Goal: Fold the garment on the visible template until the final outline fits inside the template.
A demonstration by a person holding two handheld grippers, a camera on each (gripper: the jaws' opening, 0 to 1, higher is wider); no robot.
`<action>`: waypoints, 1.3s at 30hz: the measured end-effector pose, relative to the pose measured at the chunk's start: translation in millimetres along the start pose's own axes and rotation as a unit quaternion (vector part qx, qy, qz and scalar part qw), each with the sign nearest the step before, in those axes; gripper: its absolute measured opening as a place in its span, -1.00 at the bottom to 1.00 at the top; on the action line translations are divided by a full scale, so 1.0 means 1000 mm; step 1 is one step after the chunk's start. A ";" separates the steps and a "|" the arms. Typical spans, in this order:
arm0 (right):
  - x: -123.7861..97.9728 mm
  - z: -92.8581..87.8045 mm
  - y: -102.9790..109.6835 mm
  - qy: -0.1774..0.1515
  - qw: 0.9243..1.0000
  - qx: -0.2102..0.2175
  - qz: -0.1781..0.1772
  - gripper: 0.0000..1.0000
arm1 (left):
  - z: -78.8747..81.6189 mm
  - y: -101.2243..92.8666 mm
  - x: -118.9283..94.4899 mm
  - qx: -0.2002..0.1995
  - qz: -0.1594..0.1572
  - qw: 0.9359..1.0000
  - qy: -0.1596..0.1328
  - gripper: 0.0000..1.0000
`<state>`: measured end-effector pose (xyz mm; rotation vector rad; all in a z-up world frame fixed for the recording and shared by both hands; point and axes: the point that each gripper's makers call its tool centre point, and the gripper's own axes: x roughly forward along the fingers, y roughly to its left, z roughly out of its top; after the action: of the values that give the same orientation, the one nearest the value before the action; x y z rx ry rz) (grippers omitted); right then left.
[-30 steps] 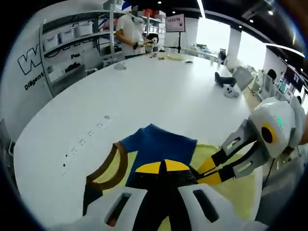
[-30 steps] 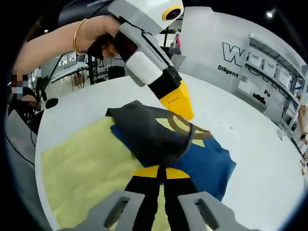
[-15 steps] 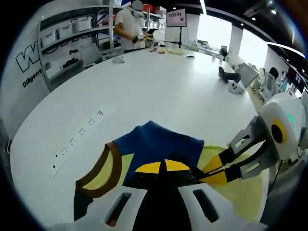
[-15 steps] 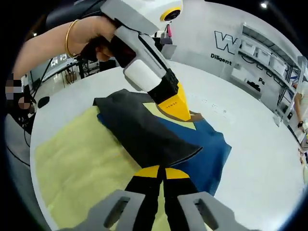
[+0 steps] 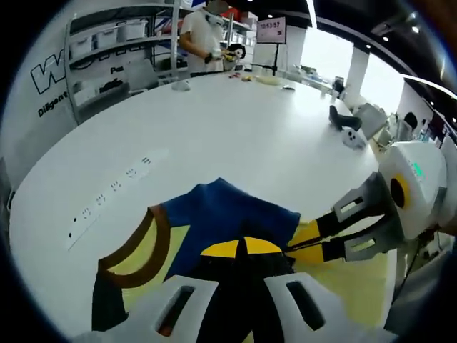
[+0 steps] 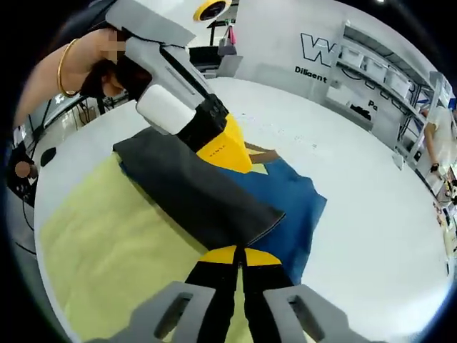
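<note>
Right gripper view, left to right: pale yellow template [image 6: 107,243] flat on white table [image 6: 371,243], its near edge close to the table rim. Dark fold of garment [image 6: 200,193] lifted over it, blue part [image 6: 289,207] lying past template's edge. Left gripper [image 6: 221,146] clamped on fold's far corner; right gripper [image 6: 239,255] pinching near corner. Wide bare tabletop rightward.

Left gripper view: brown collar band [image 5: 136,246], then blue panel.

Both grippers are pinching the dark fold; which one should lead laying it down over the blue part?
Probably right: the right gripper holds the dark flap at the corner over the blue panel; the left gripper grips the far edge.
</note>
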<state>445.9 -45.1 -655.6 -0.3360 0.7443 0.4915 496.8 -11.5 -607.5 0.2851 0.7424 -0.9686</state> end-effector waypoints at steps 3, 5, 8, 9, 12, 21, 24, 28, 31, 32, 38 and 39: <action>0.002 -0.008 -0.008 0.010 1.000 0.004 -0.010 -1.00 | 0.004 0.000 -0.004 -0.007 0.005 1.000 -0.010 -0.90; 0.003 -0.009 -0.011 0.012 1.000 0.008 -0.014 -1.00 | 0.005 -0.001 -0.007 -0.007 0.008 1.000 -0.014 -0.90; 0.004 -0.011 -0.015 0.010 1.000 0.011 -0.016 -1.00 | 0.005 0.000 -0.014 -0.012 0.014 1.000 -0.025 -0.90; 0.005 -0.011 -0.016 0.010 1.000 0.012 -0.016 -1.00 | 0.003 0.001 -0.017 -0.015 0.015 0.999 -0.027 -0.90; 0.006 -0.012 -0.017 0.012 1.000 0.011 -0.016 -1.00 | 0.001 0.002 -0.020 -0.018 0.020 0.999 -0.031 -0.90; 0.007 -0.020 -0.020 0.033 0.999 0.015 -0.018 -1.00 | -0.016 0.007 -0.035 -0.033 0.040 0.998 -0.035 -0.90; 0.000 -0.011 -0.020 0.011 0.999 0.031 -0.008 -0.77 | -0.017 0.009 -0.041 -0.029 0.051 0.997 -0.050 -0.89; -0.010 0.004 -0.021 -0.015 0.999 0.050 0.000 -0.49 | -0.018 0.007 -0.048 -0.059 0.040 0.995 -0.073 -0.72; -0.015 0.015 -0.023 -0.031 0.998 0.054 -0.001 -0.48 | -0.023 0.010 -0.056 -0.057 0.054 0.995 -0.068 -0.51; -0.016 0.018 -0.023 -0.034 0.998 0.053 -0.002 -0.45 | -0.023 0.010 -0.057 -0.058 0.056 0.994 -0.069 -0.43; -0.018 0.039 -0.015 -0.057 0.997 0.053 0.011 -0.26 | -0.034 0.014 -0.075 -0.072 0.075 0.992 -0.074 -0.12; -0.018 0.042 -0.013 -0.059 0.997 0.052 0.014 -0.21 | -0.036 0.016 -0.077 -0.071 0.079 0.992 -0.074 -0.08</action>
<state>465.3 -42.5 -612.1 -0.1969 0.6573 0.4929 467.1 66.0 -582.8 0.1440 0.6399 -0.7735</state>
